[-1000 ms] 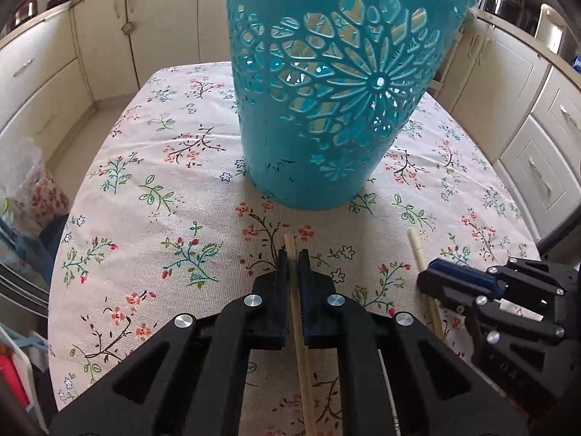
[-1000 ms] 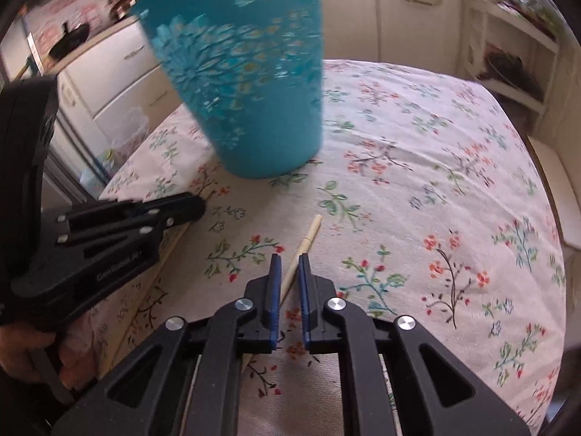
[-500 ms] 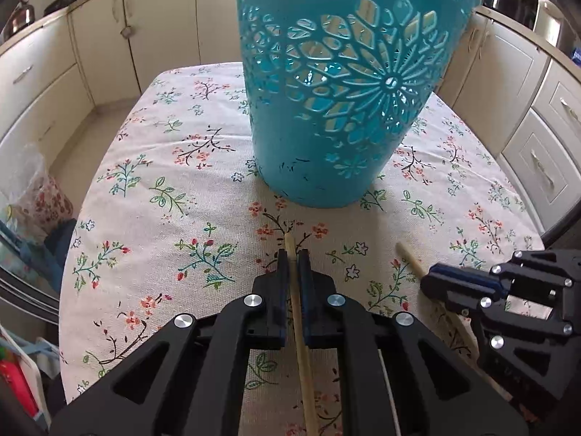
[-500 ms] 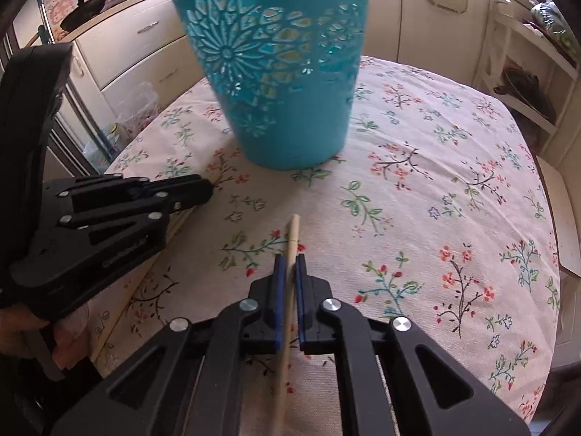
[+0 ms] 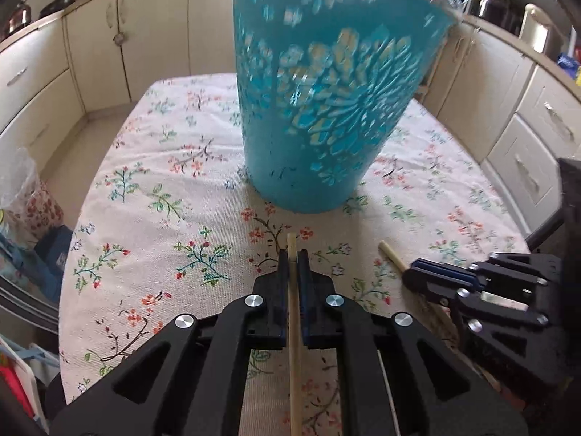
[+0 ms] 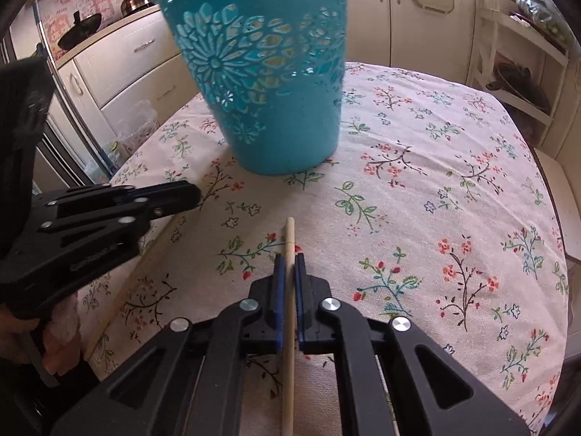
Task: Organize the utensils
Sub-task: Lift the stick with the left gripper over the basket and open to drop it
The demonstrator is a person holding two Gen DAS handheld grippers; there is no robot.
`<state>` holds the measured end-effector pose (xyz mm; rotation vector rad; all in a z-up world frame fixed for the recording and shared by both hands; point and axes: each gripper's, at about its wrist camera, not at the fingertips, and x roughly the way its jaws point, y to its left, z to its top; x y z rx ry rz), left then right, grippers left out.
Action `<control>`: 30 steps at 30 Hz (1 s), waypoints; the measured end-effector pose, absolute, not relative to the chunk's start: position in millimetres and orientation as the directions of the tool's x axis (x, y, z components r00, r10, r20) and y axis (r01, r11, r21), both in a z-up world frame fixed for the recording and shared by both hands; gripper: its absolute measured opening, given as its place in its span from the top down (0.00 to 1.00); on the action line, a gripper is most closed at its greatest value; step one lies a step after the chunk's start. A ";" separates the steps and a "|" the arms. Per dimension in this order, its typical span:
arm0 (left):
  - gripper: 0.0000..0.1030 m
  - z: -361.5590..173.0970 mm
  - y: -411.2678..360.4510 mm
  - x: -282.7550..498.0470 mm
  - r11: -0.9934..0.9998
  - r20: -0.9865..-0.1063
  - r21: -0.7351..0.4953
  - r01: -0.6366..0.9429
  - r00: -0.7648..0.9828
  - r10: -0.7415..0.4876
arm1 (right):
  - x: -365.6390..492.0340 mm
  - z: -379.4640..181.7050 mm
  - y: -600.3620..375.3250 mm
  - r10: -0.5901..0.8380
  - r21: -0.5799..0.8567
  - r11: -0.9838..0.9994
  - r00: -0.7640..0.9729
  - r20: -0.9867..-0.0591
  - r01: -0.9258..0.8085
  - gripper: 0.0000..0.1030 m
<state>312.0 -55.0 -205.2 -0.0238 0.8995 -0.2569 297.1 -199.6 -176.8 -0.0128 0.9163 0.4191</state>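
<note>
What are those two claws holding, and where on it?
Each grips one chopstick near its tip: left claw on one chopstick, right claw on the other.

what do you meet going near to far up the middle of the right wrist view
right gripper shut on a chopstick → bare floral tablecloth → teal basket → cream cabinets

Chopstick between clamped jaws
</note>
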 end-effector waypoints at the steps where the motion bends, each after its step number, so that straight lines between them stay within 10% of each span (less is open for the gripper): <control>1: 0.95 -201.3 -53.6 309.8 0.967 -0.762 -0.134 0.215 0.602 -0.240 | 298.3 -176.0 -201.5 0.347 0.170 0.920 0.532 -0.773 -0.353 0.94; 30: 0.95 -35.3 -19.3 278.9 0.910 -0.402 -0.260 0.322 0.821 -0.406 | 299.6 -179.6 -217.6 0.420 0.278 0.902 0.531 -0.736 -0.330 0.95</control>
